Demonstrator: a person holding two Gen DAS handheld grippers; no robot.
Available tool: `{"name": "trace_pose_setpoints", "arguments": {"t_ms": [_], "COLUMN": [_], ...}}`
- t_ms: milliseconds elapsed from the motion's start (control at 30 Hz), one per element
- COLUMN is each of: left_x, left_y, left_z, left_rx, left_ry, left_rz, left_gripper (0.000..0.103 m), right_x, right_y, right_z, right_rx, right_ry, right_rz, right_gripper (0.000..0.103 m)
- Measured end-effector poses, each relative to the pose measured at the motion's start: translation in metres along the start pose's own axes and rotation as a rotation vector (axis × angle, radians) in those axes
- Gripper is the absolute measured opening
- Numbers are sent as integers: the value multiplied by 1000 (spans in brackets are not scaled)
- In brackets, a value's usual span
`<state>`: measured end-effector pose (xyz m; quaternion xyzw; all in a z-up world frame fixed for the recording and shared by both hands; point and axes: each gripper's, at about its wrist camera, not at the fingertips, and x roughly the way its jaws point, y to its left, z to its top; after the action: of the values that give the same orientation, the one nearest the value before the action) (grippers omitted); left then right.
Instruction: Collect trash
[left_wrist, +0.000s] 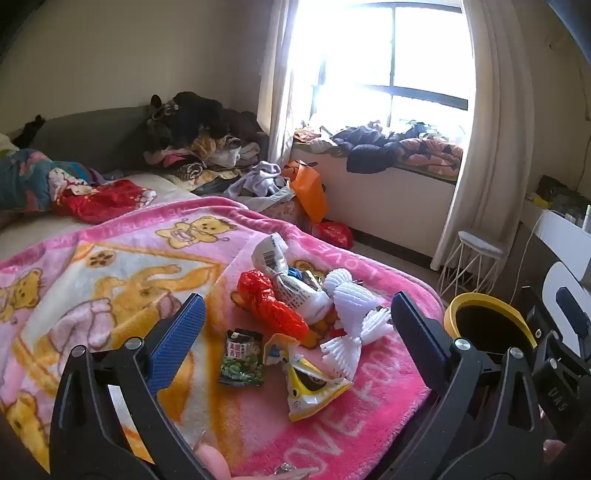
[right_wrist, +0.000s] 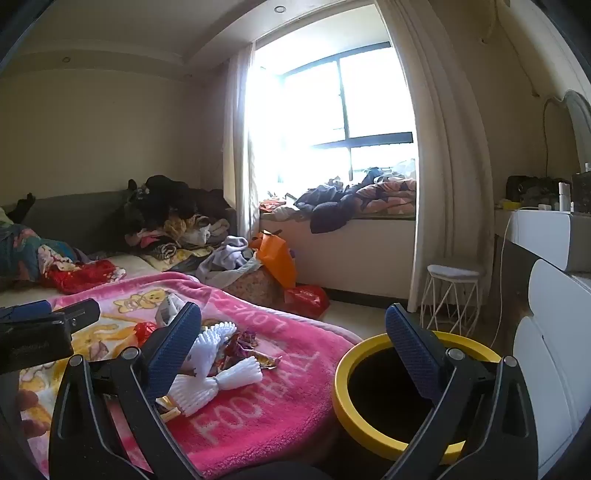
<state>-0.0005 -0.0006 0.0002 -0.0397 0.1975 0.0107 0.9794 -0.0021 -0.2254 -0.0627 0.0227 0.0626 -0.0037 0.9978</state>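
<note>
Right wrist view: both tools gape empty; pink blanket (right_wrist: 258, 406) reads "FOOTBALL".

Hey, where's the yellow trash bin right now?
The yellow trash bin stands on the floor just off the corner of the pink blanket, lower right in both wrist views, in front of the white wire stool.

fleecy blanket (left_wrist: 110, 280), glossy wrapper (left_wrist: 273, 306)
</note>
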Motion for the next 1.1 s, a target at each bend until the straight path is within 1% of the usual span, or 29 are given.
{"name": "trace_pose_setpoints", "arguments": {"t_ms": [133, 367, 467, 533, 1100], "left_x": [1, 0, -2, -2, -7], "left_y": [1, -2, -5, -4, -3], "left_z": [0, 2, 6, 6, 7], "left_rx": [-17, -12, -10, -13, -10], "left_ry": [9, 6, 4, 1, -13], "left_rz": [-13, -19, -21, -21, -19], "left_gripper": [92, 92, 93, 92, 92], "right_x": [0, 2, 8, 1, 0], "right_y": [-2, 0, 4, -4, -5], "right_z": [-1, 1, -3, 0, -2], "right_rx": [-3, 4, 9, 19, 29], "right_ry": [3, 4, 6, 1, 7], "right_rz": [1, -4, -9, -12, -21], "right_gripper": [97, 97, 97, 97, 97]}}
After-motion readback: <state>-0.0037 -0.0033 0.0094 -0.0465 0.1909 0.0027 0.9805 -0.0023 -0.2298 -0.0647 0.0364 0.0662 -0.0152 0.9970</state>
